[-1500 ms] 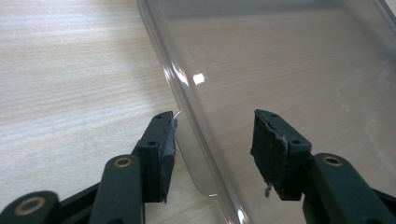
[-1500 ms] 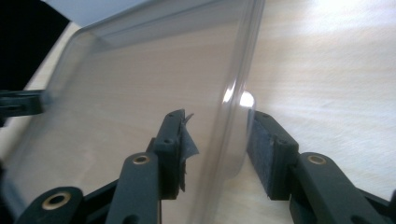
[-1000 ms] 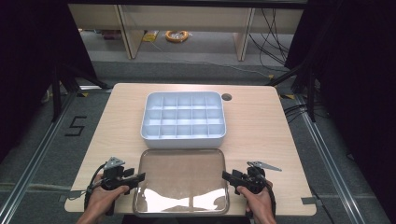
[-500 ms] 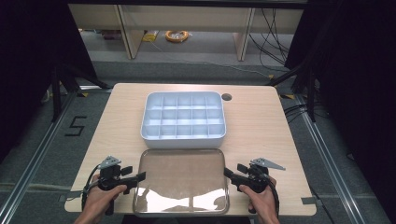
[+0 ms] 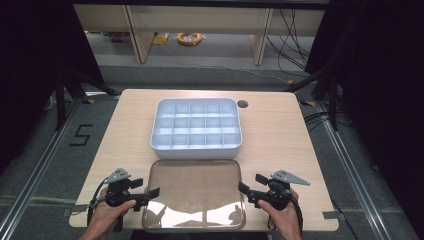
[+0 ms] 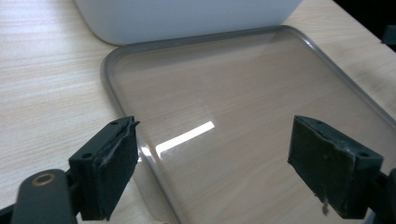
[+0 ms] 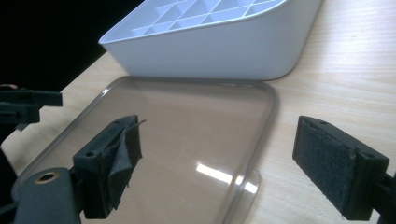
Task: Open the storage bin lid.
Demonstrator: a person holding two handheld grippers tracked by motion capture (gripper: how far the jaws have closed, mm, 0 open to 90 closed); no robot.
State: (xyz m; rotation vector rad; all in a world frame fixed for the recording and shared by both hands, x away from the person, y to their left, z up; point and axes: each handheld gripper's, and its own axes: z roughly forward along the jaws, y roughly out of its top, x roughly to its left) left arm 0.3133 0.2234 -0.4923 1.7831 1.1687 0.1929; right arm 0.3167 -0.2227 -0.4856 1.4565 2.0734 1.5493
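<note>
Slippage threatens: both hand-held grippers, left (image 5: 152, 191) and right (image 5: 243, 188), have just been opening (nothing between the jaws) beside the clear, glossy plastic lid (image 5: 195, 192) on the bench (image 5: 272, 130).

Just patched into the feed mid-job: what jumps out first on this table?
A clear lid lies flat at the table's near edge, glare on its surface, right against the white divided box behind it. One tool flanks each side of the lid, left tool and right tool; their jaws have just been opening and stand wide, gripping nothing.
</note>
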